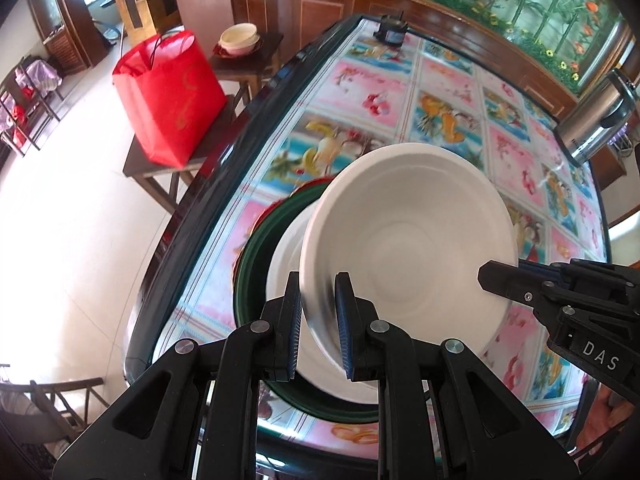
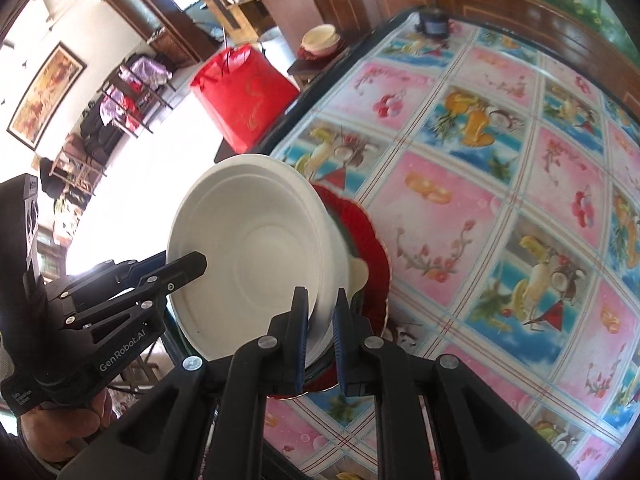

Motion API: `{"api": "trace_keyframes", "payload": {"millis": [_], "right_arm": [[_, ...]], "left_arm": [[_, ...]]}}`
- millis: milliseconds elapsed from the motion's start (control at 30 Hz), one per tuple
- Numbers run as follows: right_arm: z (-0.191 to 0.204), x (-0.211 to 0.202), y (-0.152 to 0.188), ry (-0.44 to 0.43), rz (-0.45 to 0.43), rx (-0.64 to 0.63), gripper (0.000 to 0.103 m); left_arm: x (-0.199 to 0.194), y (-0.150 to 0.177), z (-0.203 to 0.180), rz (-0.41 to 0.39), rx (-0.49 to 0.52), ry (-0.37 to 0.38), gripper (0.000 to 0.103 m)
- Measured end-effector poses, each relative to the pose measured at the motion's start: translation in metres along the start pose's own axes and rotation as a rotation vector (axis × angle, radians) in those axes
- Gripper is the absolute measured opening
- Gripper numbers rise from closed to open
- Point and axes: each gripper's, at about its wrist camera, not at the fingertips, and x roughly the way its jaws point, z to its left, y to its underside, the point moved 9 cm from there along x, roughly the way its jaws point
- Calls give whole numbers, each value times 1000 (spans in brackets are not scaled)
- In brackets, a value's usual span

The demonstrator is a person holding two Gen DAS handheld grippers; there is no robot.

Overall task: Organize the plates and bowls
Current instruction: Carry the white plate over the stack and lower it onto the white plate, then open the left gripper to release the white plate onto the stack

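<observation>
A white bowl (image 1: 408, 240) is held tilted above a stack on the table: a dark green plate (image 1: 256, 264) over a red plate (image 2: 370, 236), with another white piece (image 1: 286, 256) on the green plate. My left gripper (image 1: 318, 320) is shut on the bowl's near rim. My right gripper (image 2: 322, 332) is shut on the opposite rim of the same bowl (image 2: 256, 256). Each gripper shows in the other's view, the right (image 1: 492, 278) and the left (image 2: 192, 266).
The table (image 1: 440, 92) has a fruit-patterned cloth. A steel kettle (image 1: 596, 120) stands at its right, a small dark object (image 1: 390, 30) at the far end. Left of the table, a red bag (image 1: 172, 92) sits on a stool and cream bowls (image 1: 240, 38) on another.
</observation>
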Motion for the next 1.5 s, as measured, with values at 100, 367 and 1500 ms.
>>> {"api": "trace_keyframes", "payload": {"millis": [100,367,1500], "right_arm": [[1,6,4,4,19,-4,12],[4,10,9,25,31,-22,13],[3,-14,6,50,-77,3,25]], "left_arm": [[4,6,2,11,-2,-2,16],[12,14,3,29,7,-4,16],[-10,4,-1,-77,-39,-9,56]]}}
